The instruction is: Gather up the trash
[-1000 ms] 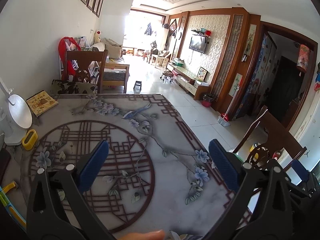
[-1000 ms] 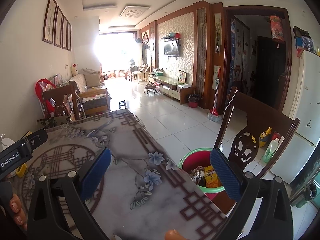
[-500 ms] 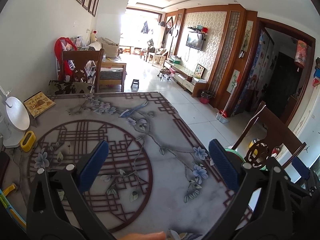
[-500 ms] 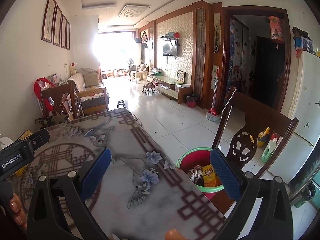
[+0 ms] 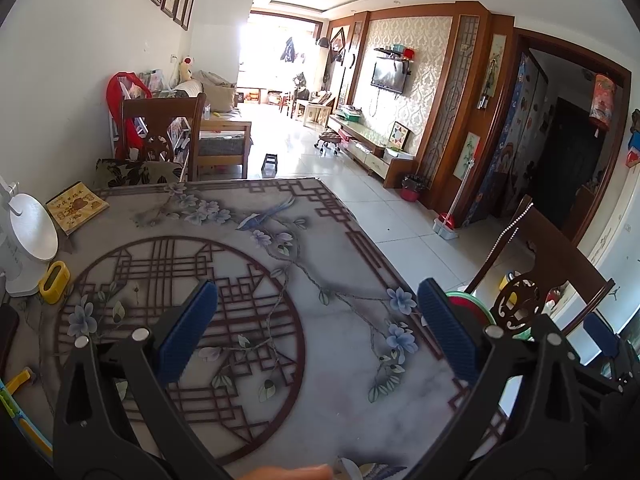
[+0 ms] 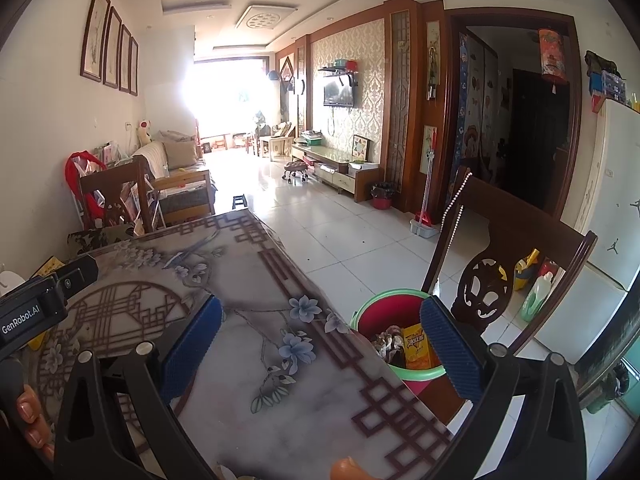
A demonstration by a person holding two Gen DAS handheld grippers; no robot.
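My left gripper [image 5: 318,332] hangs open over the flower-patterned table [image 5: 256,264], nothing between its blue pads [image 5: 188,332]. My right gripper [image 6: 320,350] is open too, above the table's right edge [image 6: 320,304]. Just past that edge, on the floor, stands a red bucket with a green rim [image 6: 380,300]. It holds a yellow packet [image 6: 416,346] and crumpled scraps [image 6: 386,344]. The left wrist view shows only a sliver of the bucket [image 5: 466,300]. A pale scrap [image 5: 348,470] lies at the bottom edge beside a fingertip, mostly cut off.
A dark wooden chair [image 6: 520,264] stands right behind the bucket. On the table's left side are a yellow book [image 5: 76,207], a white stand [image 5: 28,232] and a small yellow box [image 5: 54,276]. Another chair [image 5: 160,136] faces the far end. Tiled floor lies to the right.
Both views have drifted only slightly. Both grippers stay open with nothing in them, and nothing on the table has moved.
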